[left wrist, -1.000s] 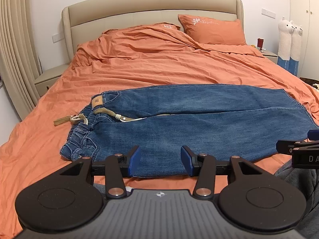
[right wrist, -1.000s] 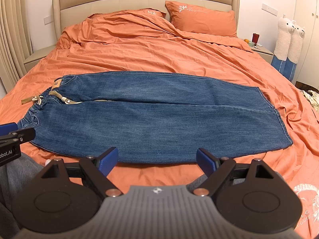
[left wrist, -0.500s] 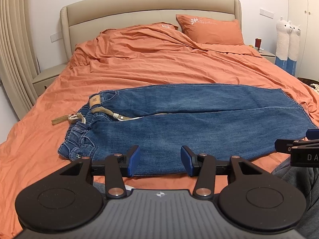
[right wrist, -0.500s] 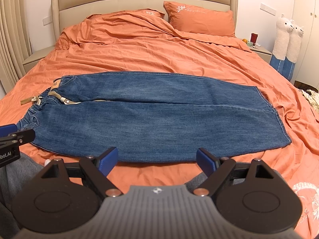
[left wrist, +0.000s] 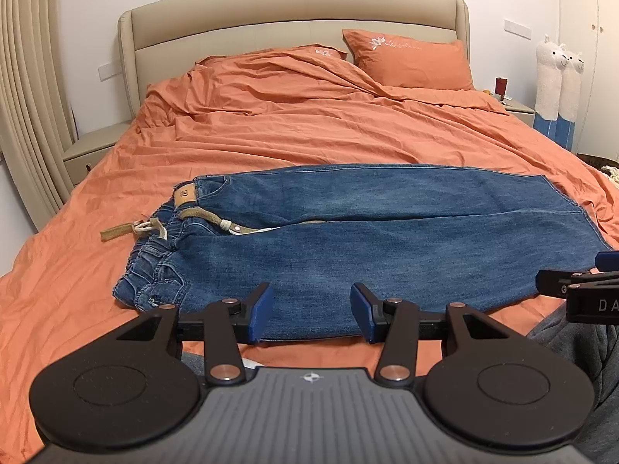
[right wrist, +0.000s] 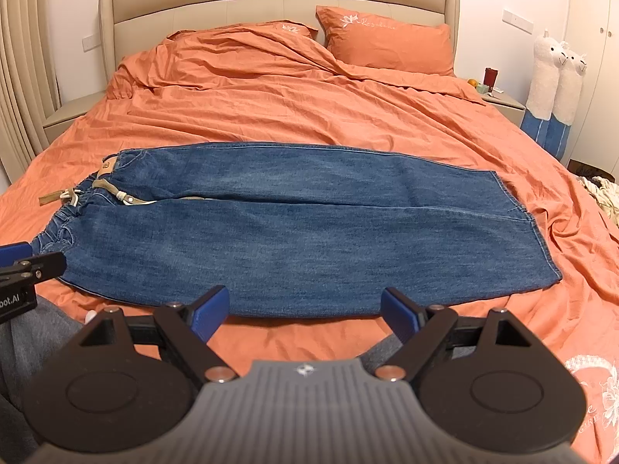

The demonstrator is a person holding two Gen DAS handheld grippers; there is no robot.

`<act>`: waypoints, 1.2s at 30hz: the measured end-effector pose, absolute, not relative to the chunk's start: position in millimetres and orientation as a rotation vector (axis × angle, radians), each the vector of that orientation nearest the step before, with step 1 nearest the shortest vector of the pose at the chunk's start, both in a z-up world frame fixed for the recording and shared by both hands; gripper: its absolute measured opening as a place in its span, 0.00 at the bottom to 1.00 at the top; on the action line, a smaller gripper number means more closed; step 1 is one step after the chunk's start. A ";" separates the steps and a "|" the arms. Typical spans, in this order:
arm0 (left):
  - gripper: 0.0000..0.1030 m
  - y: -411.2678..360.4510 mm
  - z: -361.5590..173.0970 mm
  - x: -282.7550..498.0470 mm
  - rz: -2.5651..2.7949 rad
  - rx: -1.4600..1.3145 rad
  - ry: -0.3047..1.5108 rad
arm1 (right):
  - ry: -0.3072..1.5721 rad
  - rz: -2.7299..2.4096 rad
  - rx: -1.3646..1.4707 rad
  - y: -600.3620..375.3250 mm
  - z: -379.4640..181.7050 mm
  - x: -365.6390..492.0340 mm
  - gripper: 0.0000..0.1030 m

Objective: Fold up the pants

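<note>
Blue jeans (left wrist: pixel 367 239) lie flat across the orange bed, folded lengthwise, waistband with a tan belt (left wrist: pixel 116 232) at the left and hems at the right. They also show in the right wrist view (right wrist: pixel 301 228). My left gripper (left wrist: pixel 311 311) is open and empty, hovering just short of the jeans' near edge toward the waist end. My right gripper (right wrist: pixel 305 315) is open wider and empty, near the same edge toward the hem end. Each gripper's tip shows in the other's view: the right gripper (left wrist: pixel 580 290) and the left gripper (right wrist: pixel 27 266).
The orange duvet (right wrist: pixel 309 100) covers the bed, with pillows (right wrist: pixel 387 38) at the beige headboard. Nightstands stand on both sides. Two plush alpacas (right wrist: pixel 557 85) stand at the right wall. Grey trousers of the person (left wrist: pixel 580 340) are below the grippers.
Both views have drifted slightly, the jeans shifting a little in frame. Both grippers stay open and empty.
</note>
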State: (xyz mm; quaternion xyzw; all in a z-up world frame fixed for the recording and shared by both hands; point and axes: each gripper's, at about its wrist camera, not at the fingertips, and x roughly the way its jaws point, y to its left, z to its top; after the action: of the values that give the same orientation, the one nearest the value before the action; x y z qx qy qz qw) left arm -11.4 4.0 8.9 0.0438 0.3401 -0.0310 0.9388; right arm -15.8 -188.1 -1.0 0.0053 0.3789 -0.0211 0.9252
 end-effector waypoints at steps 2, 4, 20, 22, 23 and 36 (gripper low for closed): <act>0.54 4.1 9.1 -11.1 -0.064 0.091 0.695 | 0.778 -0.043 0.013 -188.2 -1.3 -15.9 0.80; 0.54 5.0 8.9 -11.0 -0.064 0.091 0.695 | 0.779 -0.042 0.012 -188.2 -1.9 -15.6 0.80; 0.35 77.7 10.2 45.2 -0.097 0.007 0.735 | 0.654 0.119 0.052 -192.6 -14.7 18.2 0.80; 0.35 97.8 8.2 63.0 -0.098 0.000 0.742 | 0.613 0.154 0.029 -191.5 -23.8 32.5 0.80; 0.35 108.2 6.7 72.7 -0.097 -0.004 0.748 | 0.604 0.166 0.019 -190.7 -29.0 40.2 0.80; 0.48 225.0 -70.6 194.4 -0.075 -0.051 0.818 | 0.731 0.143 0.226 -204.2 -129.1 172.9 0.77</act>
State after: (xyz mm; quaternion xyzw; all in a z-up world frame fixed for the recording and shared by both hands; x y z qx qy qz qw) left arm 194.4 225.0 -70.6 -0.0246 0.3977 -0.0364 0.9164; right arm 172.9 -204.2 -129.1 0.1103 0.3566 0.0695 0.9251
